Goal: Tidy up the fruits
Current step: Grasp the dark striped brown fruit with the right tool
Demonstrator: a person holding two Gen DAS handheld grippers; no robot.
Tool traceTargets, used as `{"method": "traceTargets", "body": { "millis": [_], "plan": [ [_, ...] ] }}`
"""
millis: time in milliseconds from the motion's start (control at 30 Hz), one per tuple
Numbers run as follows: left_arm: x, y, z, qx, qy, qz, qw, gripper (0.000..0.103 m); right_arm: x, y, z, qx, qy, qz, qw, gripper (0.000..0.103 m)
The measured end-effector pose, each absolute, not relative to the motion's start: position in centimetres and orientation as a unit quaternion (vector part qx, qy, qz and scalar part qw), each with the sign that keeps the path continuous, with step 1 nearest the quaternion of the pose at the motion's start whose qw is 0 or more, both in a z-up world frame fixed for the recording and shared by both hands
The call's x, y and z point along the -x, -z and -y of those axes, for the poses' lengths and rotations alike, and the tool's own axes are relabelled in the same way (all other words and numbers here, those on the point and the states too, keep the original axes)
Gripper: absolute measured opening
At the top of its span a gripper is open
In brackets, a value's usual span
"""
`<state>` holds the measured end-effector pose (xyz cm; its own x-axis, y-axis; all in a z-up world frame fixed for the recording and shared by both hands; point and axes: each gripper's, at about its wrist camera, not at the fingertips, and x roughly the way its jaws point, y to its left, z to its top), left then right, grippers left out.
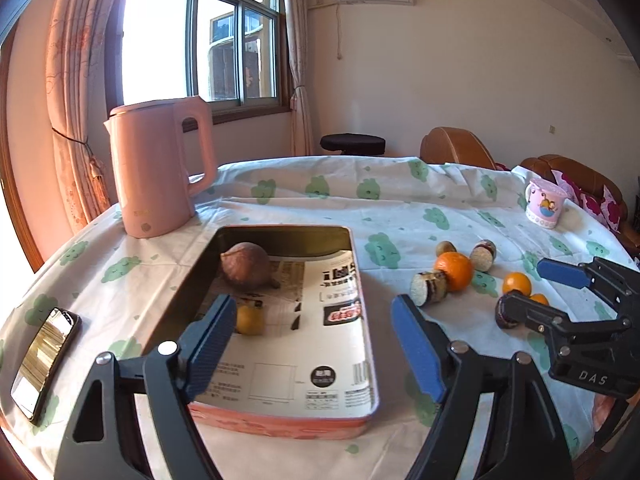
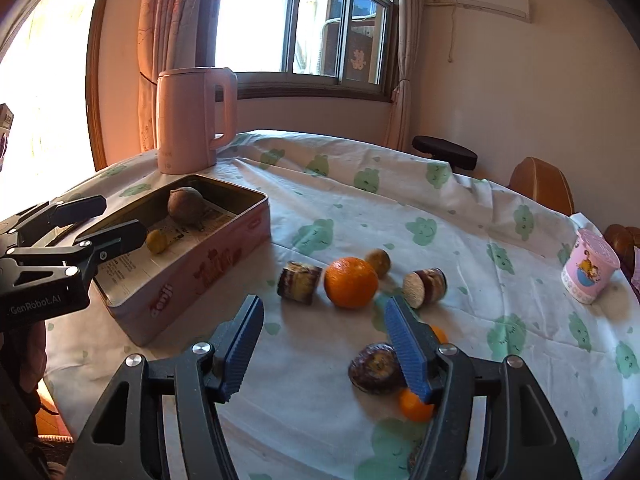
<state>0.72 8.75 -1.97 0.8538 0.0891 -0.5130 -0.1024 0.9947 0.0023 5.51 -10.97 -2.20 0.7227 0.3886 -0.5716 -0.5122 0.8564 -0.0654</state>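
Note:
A pink tin lined with printed paper holds a brown round fruit and a small yellow fruit. My left gripper hangs open over the tin's near end with nothing in it. On the cloth to the right lie a large orange, two purple-skinned cut pieces, a small brownish fruit, a dark round fruit and small oranges. My right gripper is open just short of the large orange, its right finger beside the dark fruit.
A pink kettle stands behind the tin. A phone lies at the table's left edge. A pink mug sits at the far right. Brown chairs stand beyond the round table.

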Motion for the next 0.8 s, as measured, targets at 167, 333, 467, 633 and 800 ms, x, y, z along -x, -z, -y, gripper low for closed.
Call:
{"method": "traceTargets", "body": {
  "millis": [167, 333, 467, 633, 800],
  "plan": [
    [-1.2, 2.8, -4.9, -0.001, -0.008, -0.282, 0.959, 0.082, -4.6, 3.7, 16.8, 0.097, -0.19, -0.307, 0.927, 0.067],
    [-1.6, 3.4, -2.2, -0.015, 0.014, -0.294, 0.956, 0.082, -4.9, 5.1, 19.6, 0.068, -0.181, -0.335, 0.922, 0.067],
    [-1.9, 3.6, -1.0, -0.023, 0.02, -0.3, 0.953, 0.082, -5.3, 5.6, 19.8, 0.058, -0.194, -0.352, 0.914, 0.067],
    [-2.2, 3.8, -0.3, -0.019, 0.029, -0.307, 0.951, 0.082, -5.8, 6.4, 19.6, 0.064, -0.204, -0.374, 0.902, 0.053],
    [-2.7, 3.9, 0.6, -0.025, 0.041, -0.313, 0.949, 0.082, -5.5, 6.7, 19.8, 0.069, -0.211, -0.373, 0.901, 0.039]
  ]
}}
